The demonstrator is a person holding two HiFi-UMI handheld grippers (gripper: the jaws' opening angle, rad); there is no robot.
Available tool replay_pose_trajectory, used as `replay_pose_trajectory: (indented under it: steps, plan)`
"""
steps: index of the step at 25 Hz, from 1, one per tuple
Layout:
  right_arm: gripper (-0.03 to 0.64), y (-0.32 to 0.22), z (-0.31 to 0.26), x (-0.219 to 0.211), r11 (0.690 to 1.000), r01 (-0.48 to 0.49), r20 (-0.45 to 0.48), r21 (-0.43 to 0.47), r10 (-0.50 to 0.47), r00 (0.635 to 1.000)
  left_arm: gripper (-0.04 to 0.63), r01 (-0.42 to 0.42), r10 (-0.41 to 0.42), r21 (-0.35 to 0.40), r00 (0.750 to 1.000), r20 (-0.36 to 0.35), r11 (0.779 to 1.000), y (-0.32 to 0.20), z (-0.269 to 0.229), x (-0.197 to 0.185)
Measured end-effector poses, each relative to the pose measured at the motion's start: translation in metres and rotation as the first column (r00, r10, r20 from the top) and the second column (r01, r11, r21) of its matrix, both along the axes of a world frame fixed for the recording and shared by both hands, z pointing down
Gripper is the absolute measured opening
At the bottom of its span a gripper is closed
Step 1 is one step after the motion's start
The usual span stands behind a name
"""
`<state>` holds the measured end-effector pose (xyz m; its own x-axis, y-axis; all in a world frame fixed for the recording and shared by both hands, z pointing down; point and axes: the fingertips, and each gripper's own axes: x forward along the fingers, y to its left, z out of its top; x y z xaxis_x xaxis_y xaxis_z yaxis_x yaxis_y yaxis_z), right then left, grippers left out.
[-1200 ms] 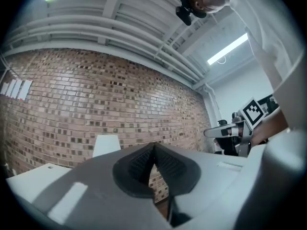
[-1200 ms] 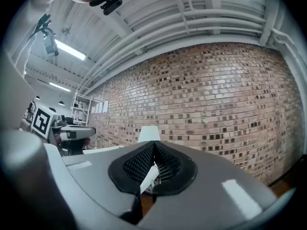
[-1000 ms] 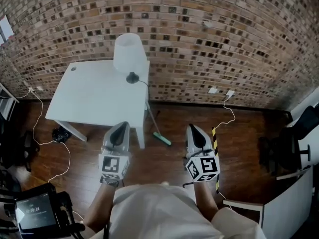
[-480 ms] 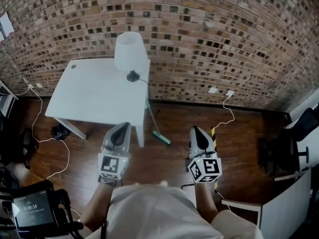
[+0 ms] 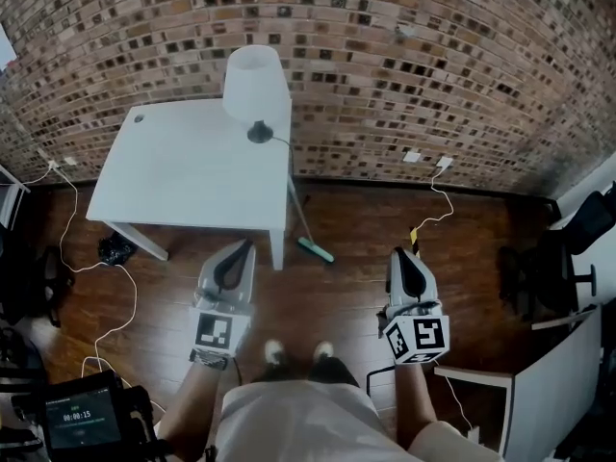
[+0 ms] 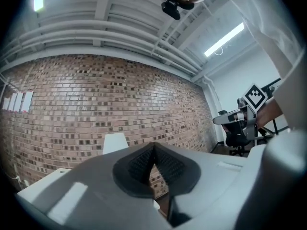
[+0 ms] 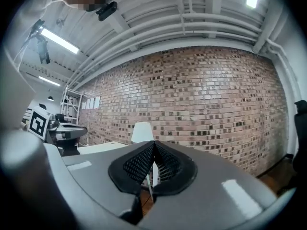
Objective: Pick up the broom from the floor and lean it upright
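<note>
The broom (image 5: 310,246) has a thin pale handle and a green head. It leans against the right edge of the white table (image 5: 183,176), with its head on the wooden floor. My left gripper (image 5: 235,254) is held level in front of the table leg, well short of the broom; its pads meet with nothing between them (image 6: 153,147). My right gripper (image 5: 405,258) is out to the right of the broom head, also shut and empty (image 7: 154,145). Both point toward the brick wall.
A white lamp (image 5: 256,85) stands on the table's far right corner. Cables (image 5: 435,215) run along the floor from the wall sockets. A dark office chair (image 5: 556,269) and a white desk edge (image 5: 539,402) stand at the right. A screen device (image 5: 85,420) sits lower left.
Both grippers have drawn back from the wall and table, the right one also shifting right. The person's feet now show between the grippers. The broom has not moved.
</note>
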<state>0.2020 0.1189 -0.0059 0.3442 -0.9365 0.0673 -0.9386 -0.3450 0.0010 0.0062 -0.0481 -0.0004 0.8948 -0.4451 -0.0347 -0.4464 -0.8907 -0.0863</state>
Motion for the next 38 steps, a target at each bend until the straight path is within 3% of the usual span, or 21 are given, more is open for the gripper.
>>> replay_pose_trajectory:
  steps: [5, 11, 15, 20, 25, 31, 35, 38]
  plan:
    - [0.012, 0.022, 0.012, -0.026, 1.0, 0.019, 0.066, 0.014, -0.02, 0.998, 0.0, -0.002, 0.002, -0.004, 1.0, 0.012, 1.0, 0.029, 0.011, -0.015]
    - [0.012, 0.061, 0.005, -0.053, 0.997, 0.081, 0.02, 0.012, -0.081, 0.996, 0.0, -0.022, 0.023, -0.012, 1.0, 0.021, 1.0, 0.089, 0.011, -0.022]
    - [0.012, 0.121, -0.007, -0.08, 0.99, 0.132, 0.067, 0.042, -0.135, 0.989, 0.0, -0.003, 0.003, 0.024, 1.0, 0.014, 1.0, 0.158, -0.004, -0.034]
    - [0.012, 0.207, -0.001, -0.106, 0.979, 0.205, 0.029, 0.015, -0.205, 0.978, 0.0, 0.005, -0.005, 0.05, 1.0, -0.012, 0.999, 0.261, 0.0, -0.038]
    - [0.012, 0.271, 0.018, -0.119, 0.977, 0.211, 0.103, -0.003, -0.21, 0.972, 0.0, 0.036, -0.036, 0.007, 0.998, 0.053, 0.999, 0.334, 0.019, -0.07]
    - [0.012, 0.295, 0.014, -0.138, 0.976, 0.217, 0.107, 0.001, -0.216, 0.97, 0.0, 0.043, -0.046, 0.026, 0.994, 0.094, 0.999, 0.355, 0.028, -0.101]
    - [0.012, 0.299, 0.0, -0.141, 0.982, 0.187, 0.126, 0.029, -0.189, 0.974, 0.0, 0.031, -0.033, 0.02, 0.995, 0.096, 0.999, 0.351, 0.029, -0.11]
    - [0.012, 0.294, -0.013, -0.149, 0.981, 0.192, 0.09, 0.039, -0.195, 0.977, 0.0, 0.014, -0.016, 0.025, 0.996, 0.086, 1.0, 0.346, 0.018, -0.113]
